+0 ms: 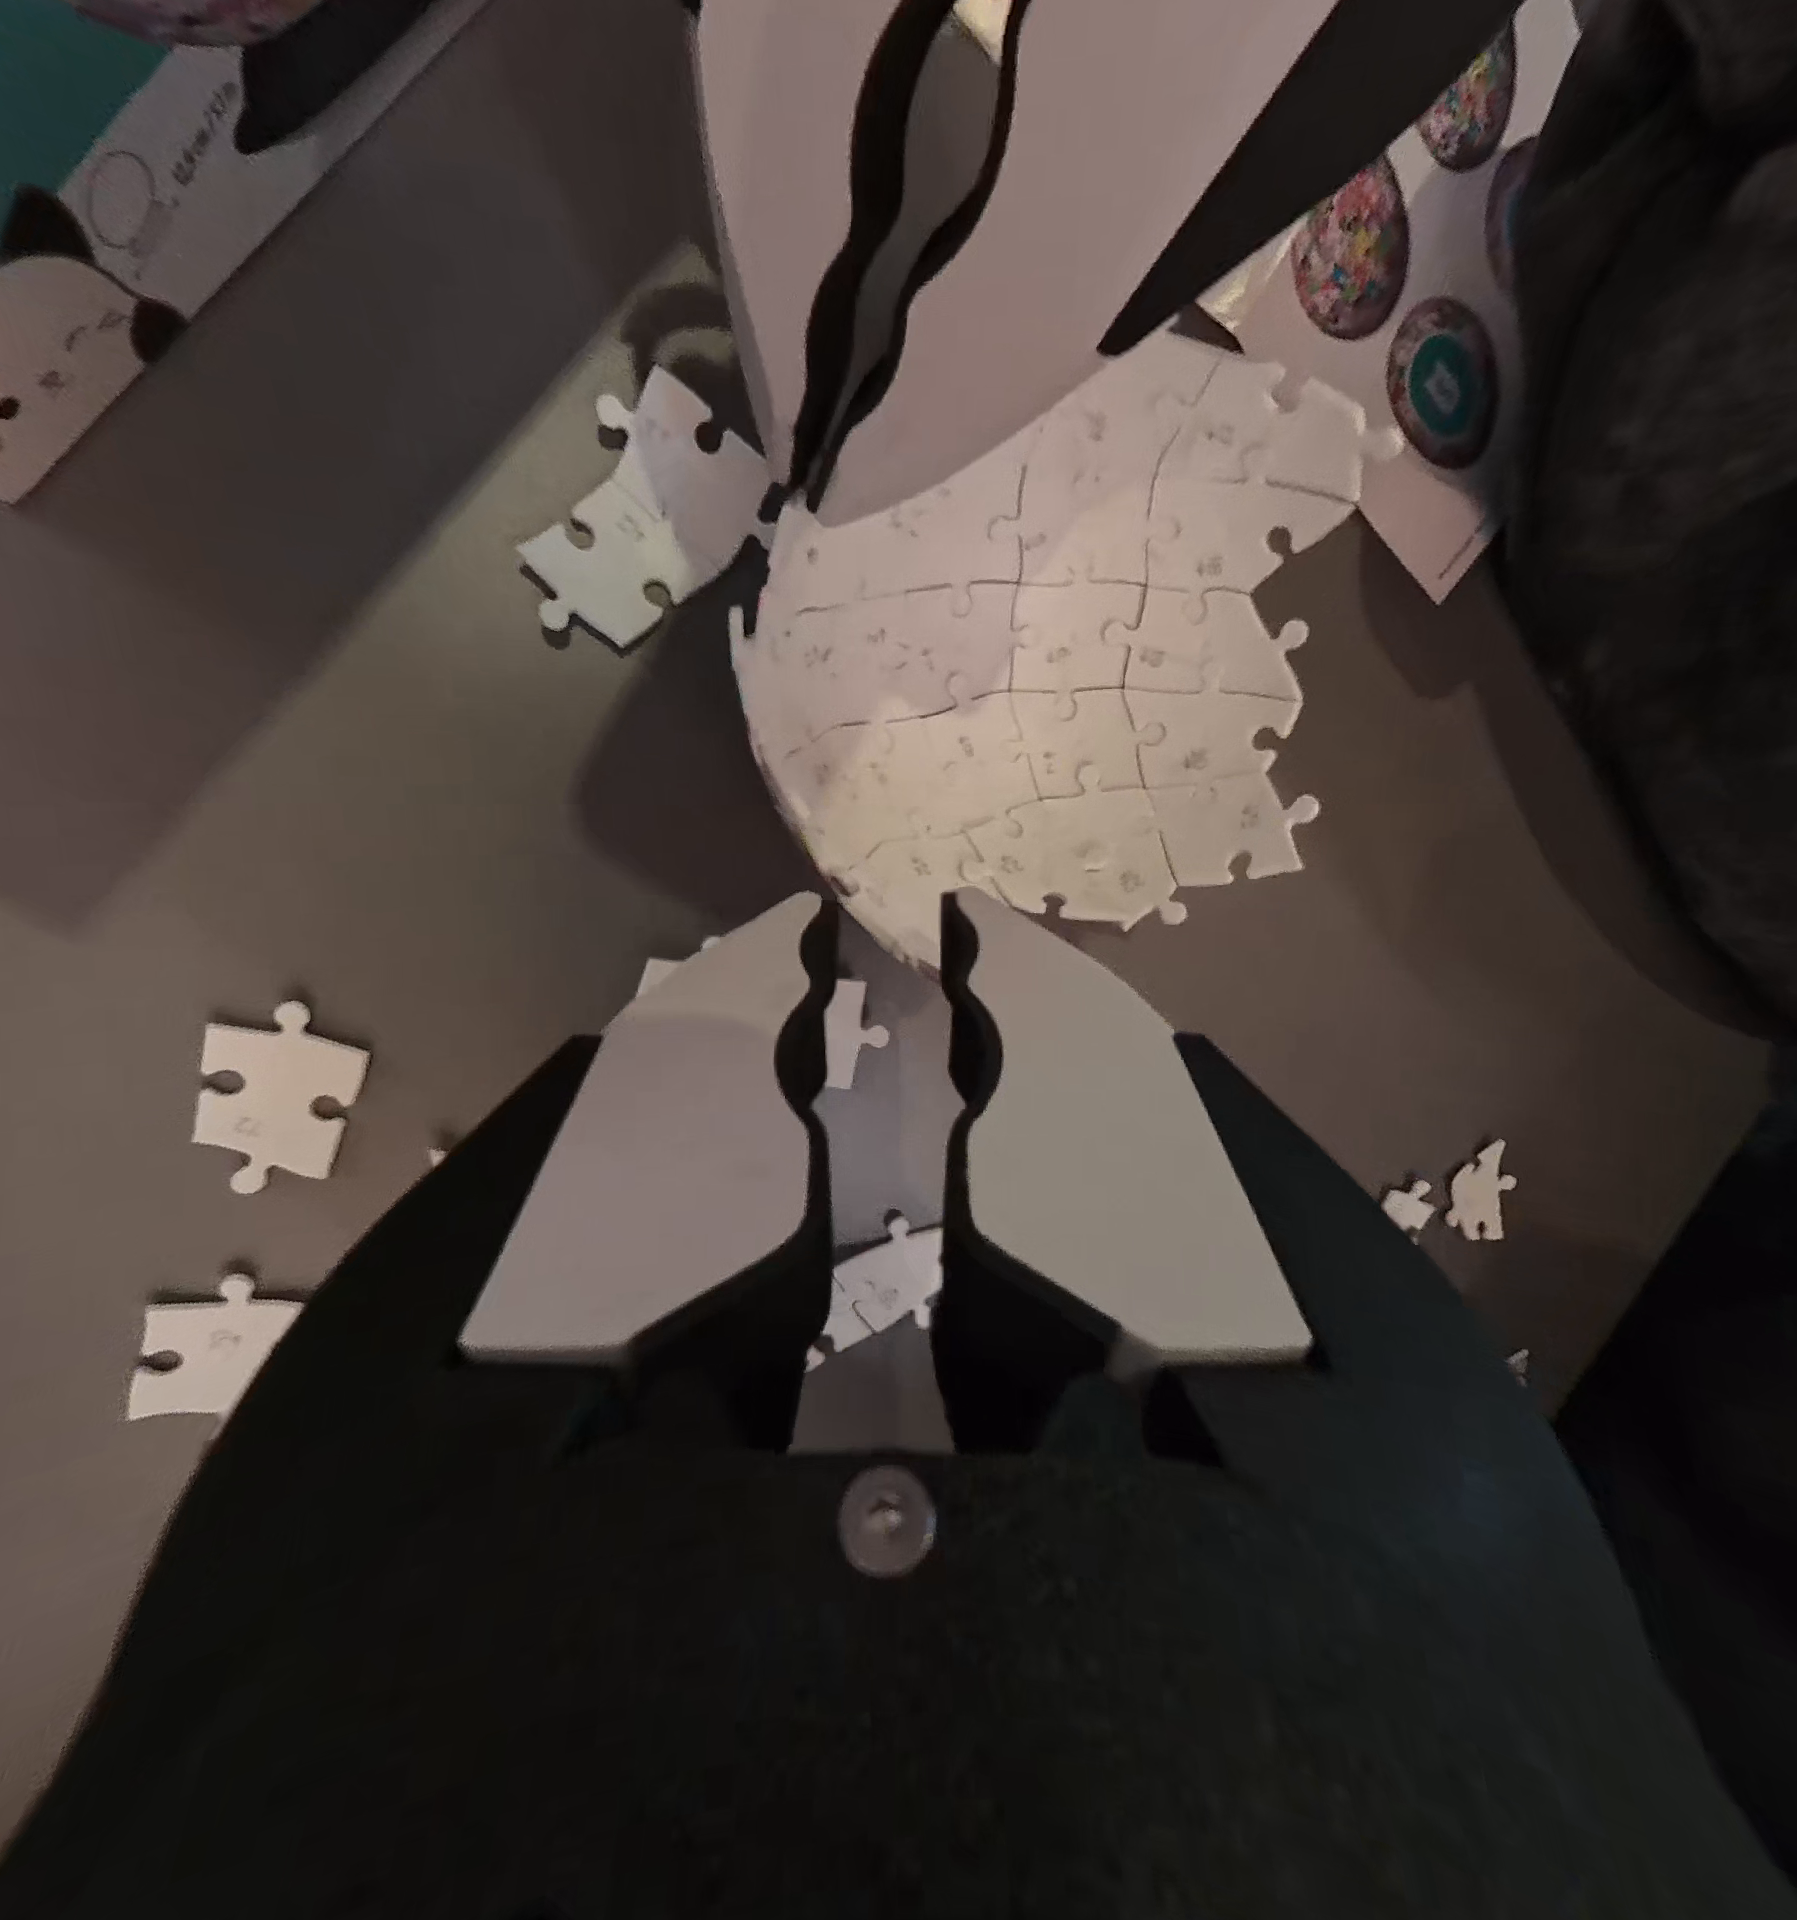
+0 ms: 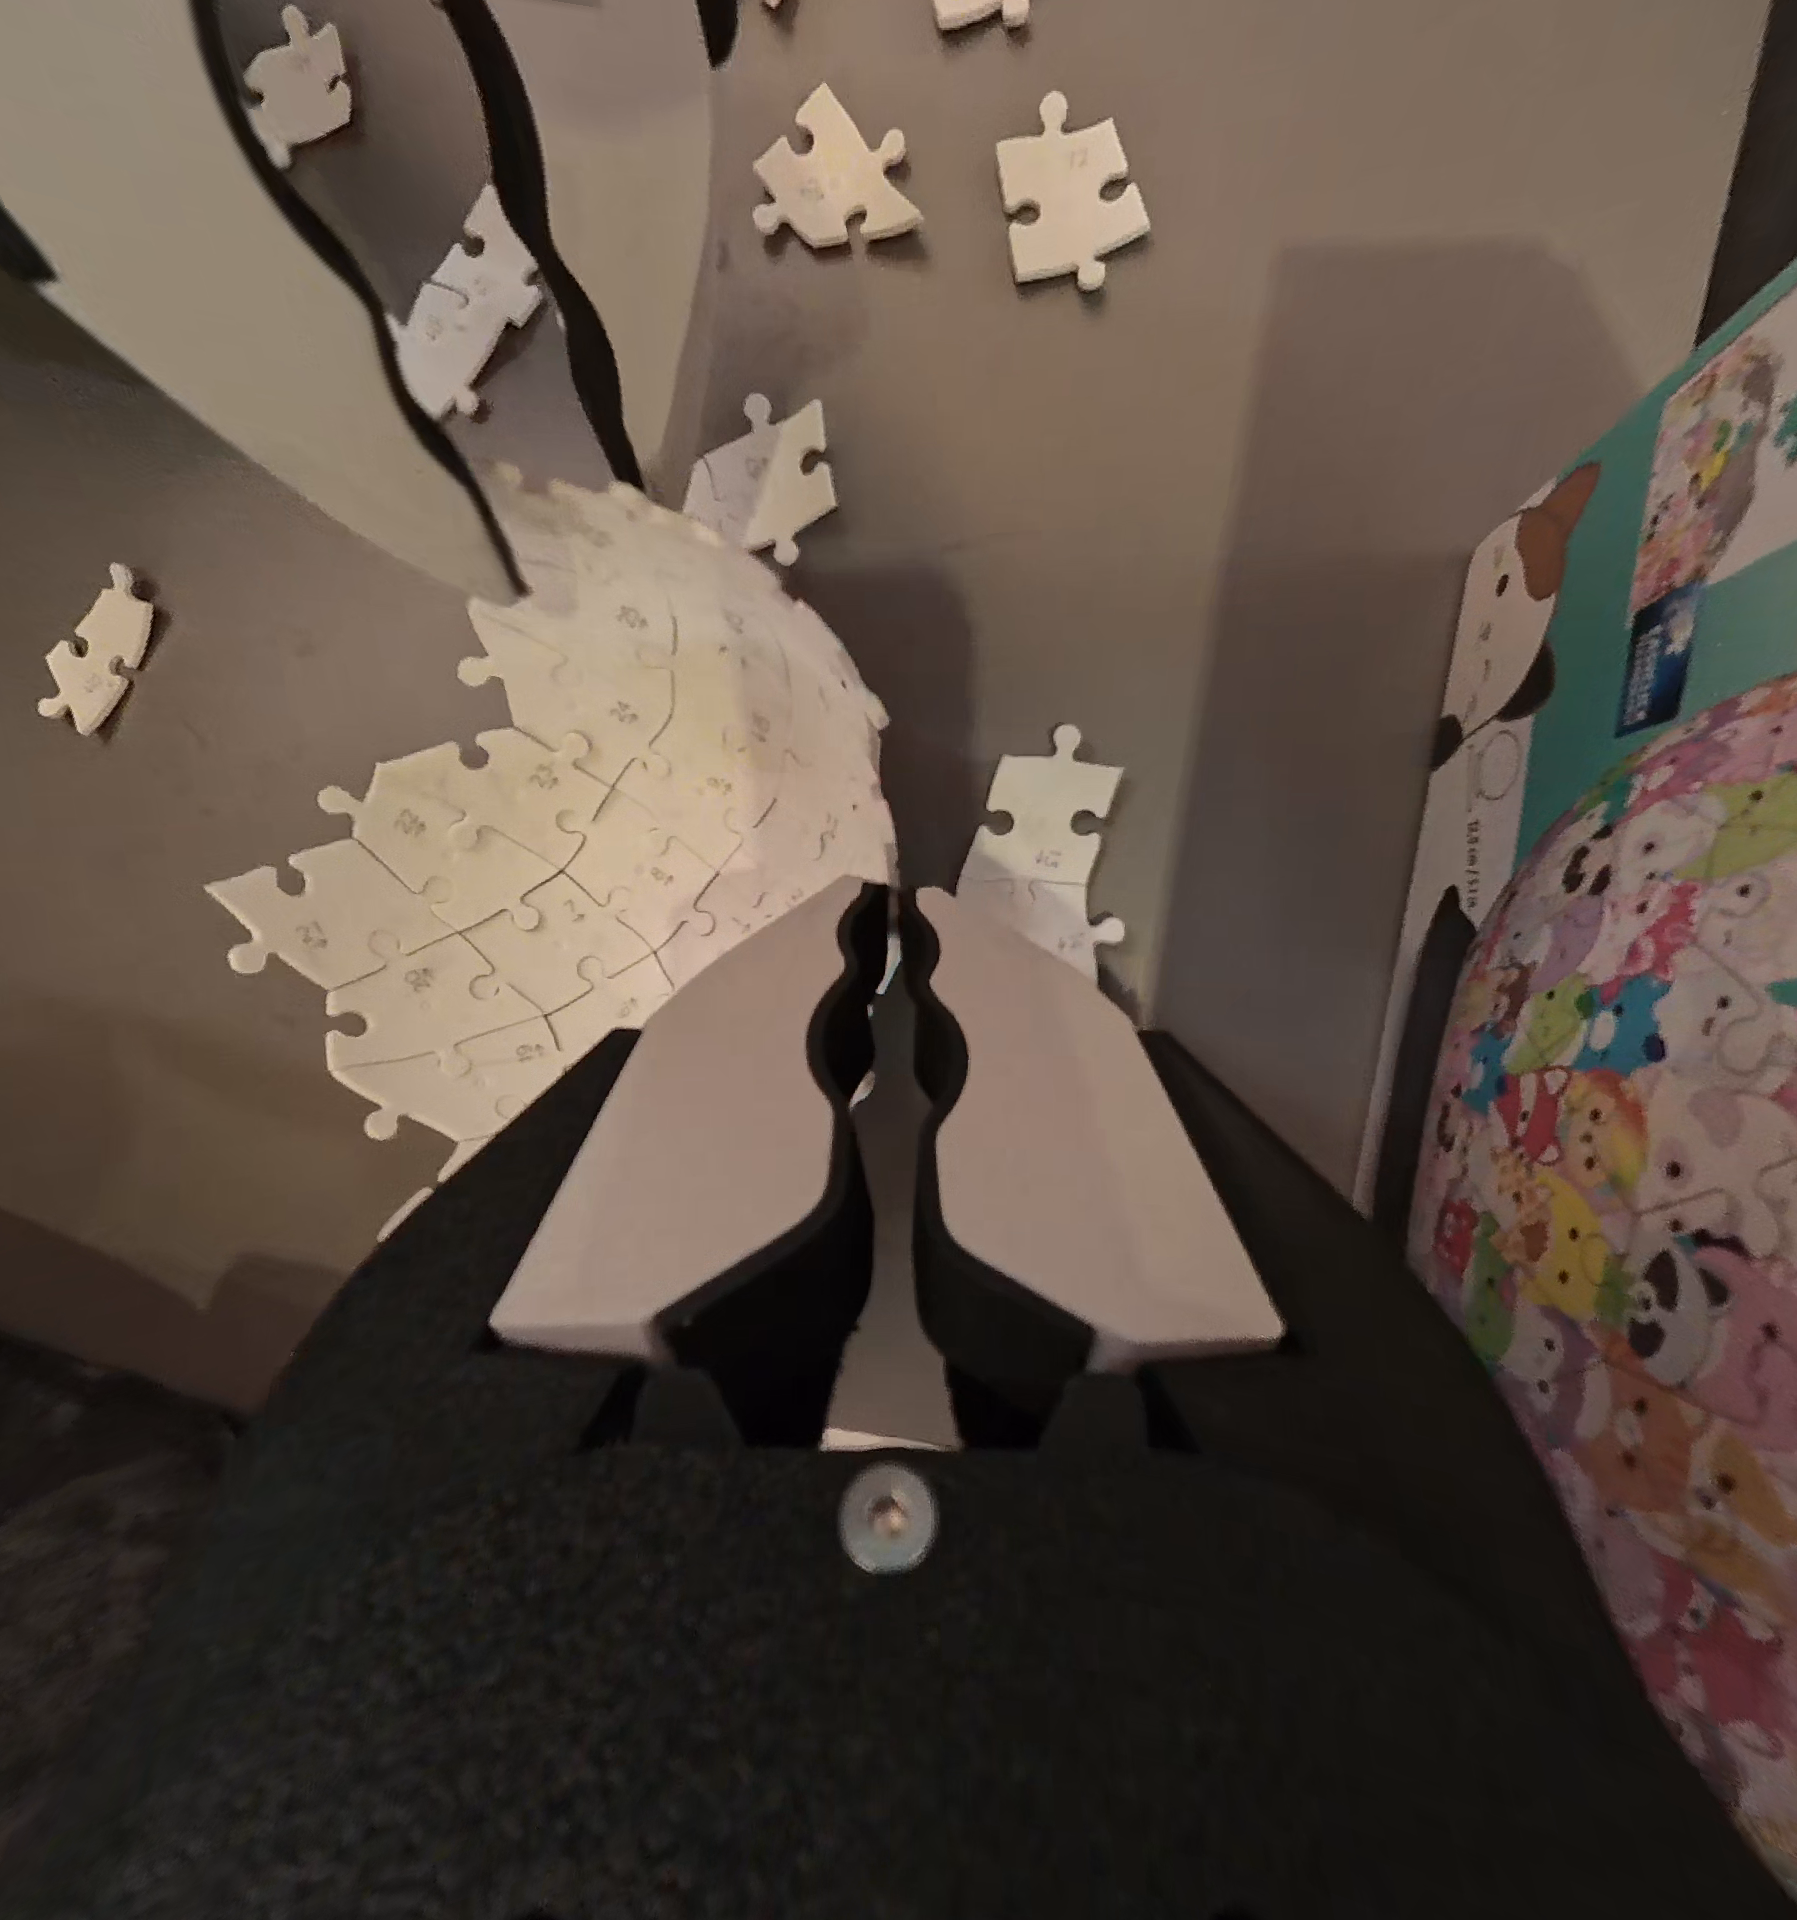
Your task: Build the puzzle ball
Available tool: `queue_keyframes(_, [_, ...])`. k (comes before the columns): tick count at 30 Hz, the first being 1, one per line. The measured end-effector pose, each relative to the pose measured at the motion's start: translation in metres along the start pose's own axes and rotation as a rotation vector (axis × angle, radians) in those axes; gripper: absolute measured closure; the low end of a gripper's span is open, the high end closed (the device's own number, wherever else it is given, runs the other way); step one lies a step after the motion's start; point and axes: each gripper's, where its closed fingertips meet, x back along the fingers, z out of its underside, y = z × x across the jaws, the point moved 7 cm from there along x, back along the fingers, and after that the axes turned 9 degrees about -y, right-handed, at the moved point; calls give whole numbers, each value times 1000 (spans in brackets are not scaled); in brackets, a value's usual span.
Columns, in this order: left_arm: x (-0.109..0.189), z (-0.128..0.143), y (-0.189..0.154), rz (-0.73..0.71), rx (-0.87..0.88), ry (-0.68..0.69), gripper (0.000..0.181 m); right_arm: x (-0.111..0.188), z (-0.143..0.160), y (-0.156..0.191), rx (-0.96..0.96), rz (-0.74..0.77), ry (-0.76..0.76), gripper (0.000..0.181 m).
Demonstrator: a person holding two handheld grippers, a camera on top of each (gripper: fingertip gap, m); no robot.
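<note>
A partly built puzzle ball (image 1: 1060, 675), a curved white shell of joined pieces seen from its blank numbered side, is held above the grey table (image 1: 354, 727) between both grippers. My left gripper (image 1: 886, 920) is closed on the shell's near rim. The right gripper (image 1: 792, 497) comes in from the top, shut on the far-left rim. In the right wrist view the shell (image 2: 603, 831) lies left of centre. My right gripper (image 2: 899, 896) pinches its right edge, and the left gripper (image 2: 567, 535) grips its top edge.
Loose white pieces lie on the table (image 1: 281, 1091) (image 1: 219, 1351) (image 2: 837, 171) (image 2: 1076, 197), with small joined groups (image 1: 645, 509) (image 2: 1050, 821). The puzzle box (image 2: 1652, 935) stands at the right, a printed sheet (image 1: 1434, 312) and dark cloth (image 1: 1704, 520) beside the shell. The grippers' ends are close to 7 cm from one another.
</note>
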Motion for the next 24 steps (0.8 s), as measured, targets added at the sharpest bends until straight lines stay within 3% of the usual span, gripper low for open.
queue_keyframes(11, [-6, -19, 4, -101, -171, 31, 170, 10, 15, 1, -93, 65, -26, 179])
queue_keyframes(24, [-10, -36, 12, -52, -249, 46, 171, 19, 24, -4, -280, 130, -45, 178])
